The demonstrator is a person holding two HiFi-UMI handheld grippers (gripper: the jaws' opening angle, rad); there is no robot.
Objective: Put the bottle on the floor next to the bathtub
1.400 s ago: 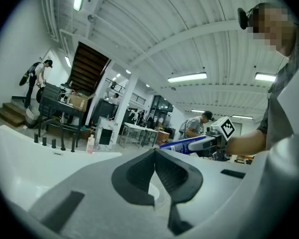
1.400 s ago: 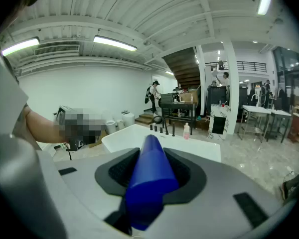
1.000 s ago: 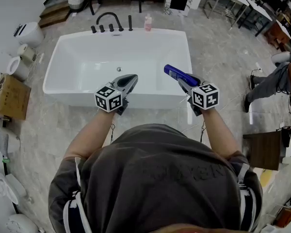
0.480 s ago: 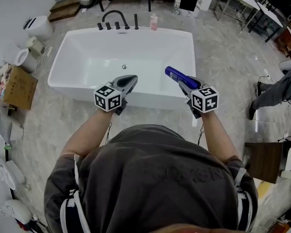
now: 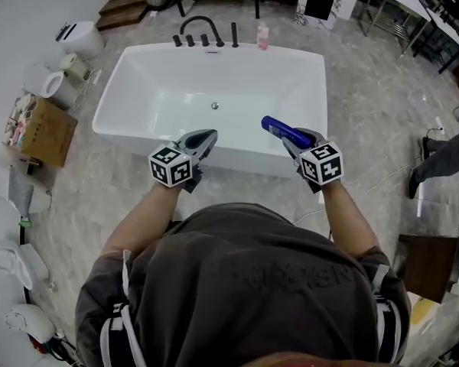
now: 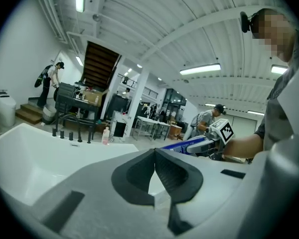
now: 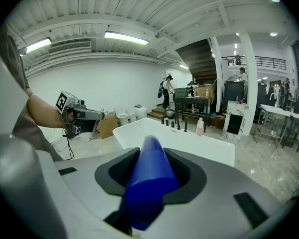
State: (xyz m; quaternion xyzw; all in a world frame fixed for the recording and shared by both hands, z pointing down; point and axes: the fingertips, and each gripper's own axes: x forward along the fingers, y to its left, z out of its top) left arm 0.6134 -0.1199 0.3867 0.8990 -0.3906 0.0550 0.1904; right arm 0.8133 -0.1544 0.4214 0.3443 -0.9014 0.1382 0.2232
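Observation:
A blue bottle (image 5: 284, 131) lies between the jaws of my right gripper (image 5: 298, 138), which is shut on it, over the near right rim of the white bathtub (image 5: 237, 157). In the right gripper view the bottle (image 7: 148, 176) points out between the pads toward the tub (image 7: 189, 141). My left gripper (image 5: 206, 136) hovers over the tub's near rim at the left. It is shut, with its pads meeting and nothing between them (image 6: 155, 153). The grey tiled floor (image 5: 367, 98) runs along the tub's right side.
Black faucet fittings (image 5: 203, 33) and a small pink bottle (image 5: 262, 35) stand on the tub's far rim. A cardboard box (image 5: 42, 128) and white toilet fixtures (image 5: 61, 86) crowd the left. A cable (image 5: 382, 178) and a person's leg (image 5: 444, 159) are on the floor at the right.
Both grippers have sunk a little toward the tub's near rim. The head view has shifted, so the tub now sits further right. The bottle stays gripped.

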